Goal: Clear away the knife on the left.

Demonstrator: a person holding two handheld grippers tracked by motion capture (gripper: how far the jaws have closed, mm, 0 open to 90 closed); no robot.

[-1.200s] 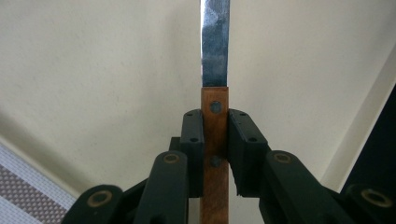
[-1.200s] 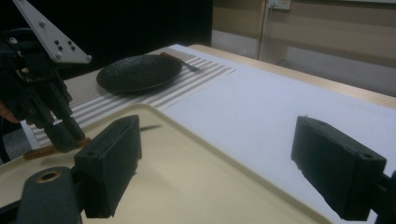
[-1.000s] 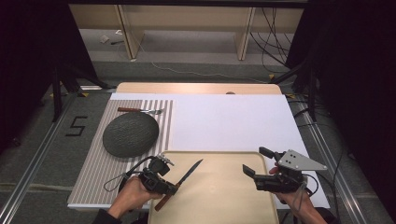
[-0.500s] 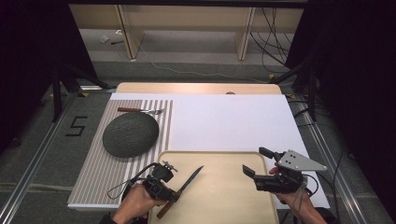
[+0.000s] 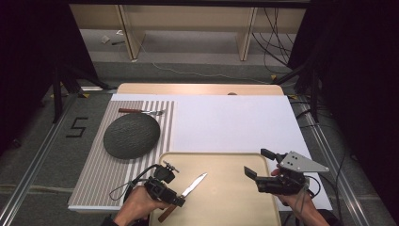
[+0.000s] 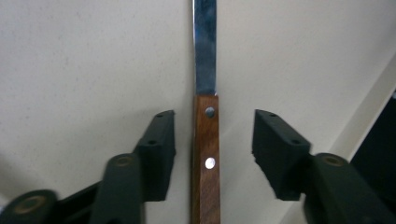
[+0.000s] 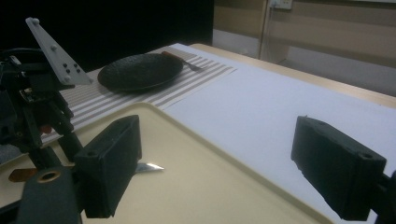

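**Knife on tray, both tools spread**

Far L of surface: striped mat [image 5: 89, 181], grey/white. On it a dark round plate [image 5: 131, 135]; just behind plate a fork [image 5: 141, 111] w/ brownish handle, lying crosswise.

L hand [image 5: 136, 207] at bottom edge, holding L tool [image 5: 176, 200] over near-L corner of cream tray [image 5: 226, 162]. Knife [image 5: 188, 189] lies flat on tray, wooden handle toward person, blade pointing up-right toward tray centre. In left gripper view: handle [image 6: 205, 158] w/ two rivets runs straight up btwn the jaws; blade [image 6: 205, 46] beyond. Jaws wide apart, clear gap each side of handle, no contact w/ pads. Tool has hold of nothing.

Mid: tray sits partly on mat, partly on white sheet [image 5: 235, 122] covering rest of surface. Tray otherwise bare in centre.

R side: R tool [image 5: 257, 164] over tray's R edge, held by R hand [image 5: 294, 200], grey three-cornered plate on top. Jaws spread wide, nothing btwn them. Right gripper view looks across tray: knife tip [image 7: 149, 166] pokes out past its L jaw, L tool [image 7: 32, 107] beyond, plate & fork on mat farther back.

Knife and R tool well apart.
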